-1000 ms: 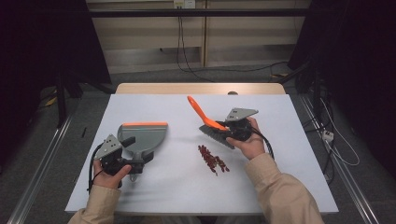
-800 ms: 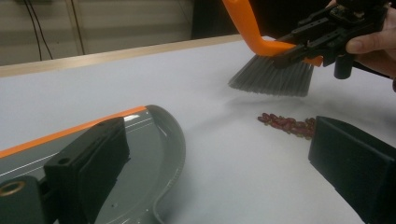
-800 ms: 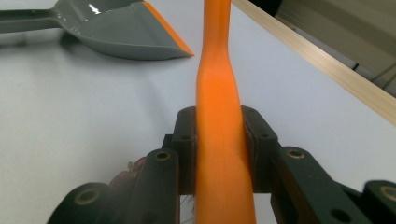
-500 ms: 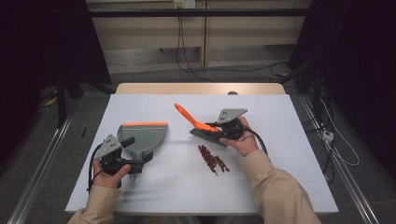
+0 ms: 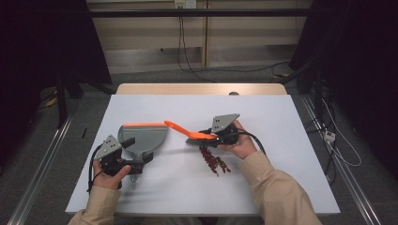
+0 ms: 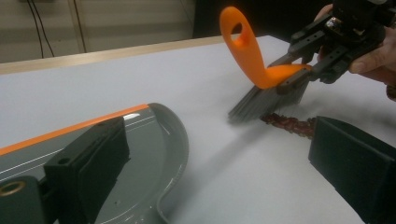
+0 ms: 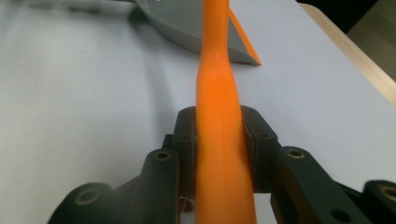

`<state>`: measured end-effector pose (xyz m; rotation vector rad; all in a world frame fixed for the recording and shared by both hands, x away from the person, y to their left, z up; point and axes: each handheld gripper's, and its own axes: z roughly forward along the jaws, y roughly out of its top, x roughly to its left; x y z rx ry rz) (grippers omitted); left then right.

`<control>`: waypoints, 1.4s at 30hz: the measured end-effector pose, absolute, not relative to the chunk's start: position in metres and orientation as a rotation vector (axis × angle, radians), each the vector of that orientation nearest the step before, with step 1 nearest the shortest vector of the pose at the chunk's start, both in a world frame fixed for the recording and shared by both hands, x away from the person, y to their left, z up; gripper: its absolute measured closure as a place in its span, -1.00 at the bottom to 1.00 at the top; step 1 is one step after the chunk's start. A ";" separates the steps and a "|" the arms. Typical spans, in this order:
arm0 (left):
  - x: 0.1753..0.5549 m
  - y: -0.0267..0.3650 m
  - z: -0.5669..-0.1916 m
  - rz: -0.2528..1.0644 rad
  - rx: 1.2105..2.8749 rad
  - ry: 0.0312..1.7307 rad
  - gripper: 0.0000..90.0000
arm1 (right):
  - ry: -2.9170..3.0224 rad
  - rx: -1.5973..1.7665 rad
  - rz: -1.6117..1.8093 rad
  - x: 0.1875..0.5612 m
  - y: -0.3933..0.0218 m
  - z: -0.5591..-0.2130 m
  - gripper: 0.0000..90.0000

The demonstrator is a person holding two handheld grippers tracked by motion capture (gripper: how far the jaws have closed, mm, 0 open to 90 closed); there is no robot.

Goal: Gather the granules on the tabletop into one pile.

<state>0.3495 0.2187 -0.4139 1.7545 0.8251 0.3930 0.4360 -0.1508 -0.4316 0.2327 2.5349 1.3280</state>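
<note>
Change noted: over the past second my right gripper point(image 5: 212, 136) has carried the brush point(image 5: 187, 133) from the far side of the table toward the dustpan point(image 5: 143, 136), and it now stands lower, with the bristles point(image 6: 261, 100) set down at the 12 o'clock end of the red debris point(image 5: 214, 160). In the left gripper view the bristle tips touch the table just beside the near end of that debris line. My reading: the sweep stroke is being set up; nothing has been pushed into the pan yet, and the scatter lies as it did.

Grip states: my right gripper is clenched on the orange brush handle point(image 7: 219, 140), both pads pressed flat against its sides. My left gripper point(image 5: 133, 161) holds the dustpan by its handle at the pan's 6 o'clock; the jaws straddle the handle, though one sits clear of it in that gripper's own view, so I cannot tell how firmly it bites.

Materials: the brush handle is smooth, glossy orange plastic, waisted, ending in a loop. The bristles are grey, fine and dense. The dustpan is grey moulded plastic with a shallow dished floor, a raised curved rim and an orange lip point(image 6: 74, 128) on its open edge. The debris is small, dark red, irregular bits in a loose line at 3 o'clock of the pan, well apart from it. The table point(image 5: 281, 140) is matte white
</note>
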 end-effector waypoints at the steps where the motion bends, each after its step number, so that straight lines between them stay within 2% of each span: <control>1: 0.349 0.219 -0.414 0.393 1.756 0.825 -0.90 | 2.544 0.223 1.320 0.435 -0.151 -0.431 0.58; 19: 0.348 0.217 -0.413 0.399 1.758 0.824 -0.90 | 2.646 0.098 1.272 0.404 -0.161 -0.426 0.57; 42: 0.348 0.213 -0.412 0.400 1.763 0.808 -0.90 | 2.623 0.172 1.297 0.383 -0.171 -0.423 0.58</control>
